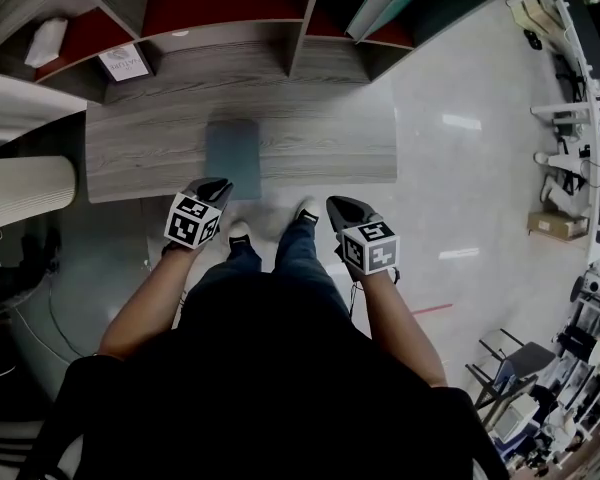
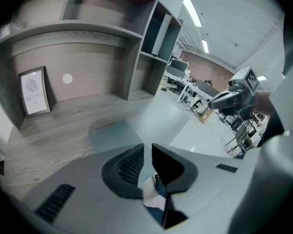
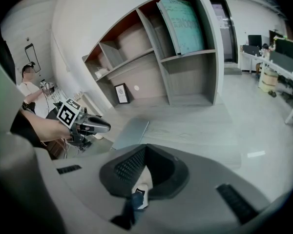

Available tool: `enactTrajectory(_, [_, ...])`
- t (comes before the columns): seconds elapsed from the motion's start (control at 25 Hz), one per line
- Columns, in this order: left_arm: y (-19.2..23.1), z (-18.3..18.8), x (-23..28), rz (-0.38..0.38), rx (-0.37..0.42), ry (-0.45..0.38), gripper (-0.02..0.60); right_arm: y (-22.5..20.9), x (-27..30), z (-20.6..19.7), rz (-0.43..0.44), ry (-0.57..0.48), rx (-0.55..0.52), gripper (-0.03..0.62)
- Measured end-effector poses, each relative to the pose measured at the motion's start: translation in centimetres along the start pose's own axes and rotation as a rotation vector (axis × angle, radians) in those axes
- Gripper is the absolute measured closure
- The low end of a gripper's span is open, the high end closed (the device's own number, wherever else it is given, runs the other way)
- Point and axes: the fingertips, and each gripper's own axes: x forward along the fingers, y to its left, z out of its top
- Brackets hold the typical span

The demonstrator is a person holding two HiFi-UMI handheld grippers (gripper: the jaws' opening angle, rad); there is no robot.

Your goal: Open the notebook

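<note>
A slim grey-blue notebook point(image 1: 232, 156) lies shut on the low wooden platform point(image 1: 325, 138) under the shelves, close to its front edge. My left gripper point(image 1: 217, 184) hangs just in front of the notebook's near left corner, apart from it. In the left gripper view its jaws point(image 2: 146, 147) stand a narrow slit apart with nothing between them, and the notebook point(image 2: 115, 133) lies right beyond them. My right gripper point(image 1: 338, 204) hovers over the floor to the notebook's right. Its jaws point(image 3: 145, 146) meet at the tip and hold nothing; the notebook point(image 3: 131, 132) lies ahead to its left.
Open shelf compartments rise behind the platform. One holds a framed card point(image 1: 127, 63), another a white cloth point(image 1: 48, 40), and a teal board point(image 3: 183, 26) leans in an upper one. A cream cylinder point(image 1: 25, 193) lies at left. Desks and chairs point(image 1: 570, 368) crowd the right.
</note>
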Motion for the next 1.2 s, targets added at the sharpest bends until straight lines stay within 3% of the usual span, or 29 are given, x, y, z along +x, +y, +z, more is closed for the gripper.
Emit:
enactTrajectory(0.76, [-2.5, -2.3, 4.7, 0.014, 0.125, 0.088, 0.494, -0.7, 1.4, -2.4, 0.027, 0.070, 0.007, 0.592])
enactTrajectory(1.2, [-3.3, -3.4, 7.4, 0.070, 0.178, 0.159, 0.471, -0.7, 2.7, -4.1, 0.051, 0.111, 0.012, 0.592])
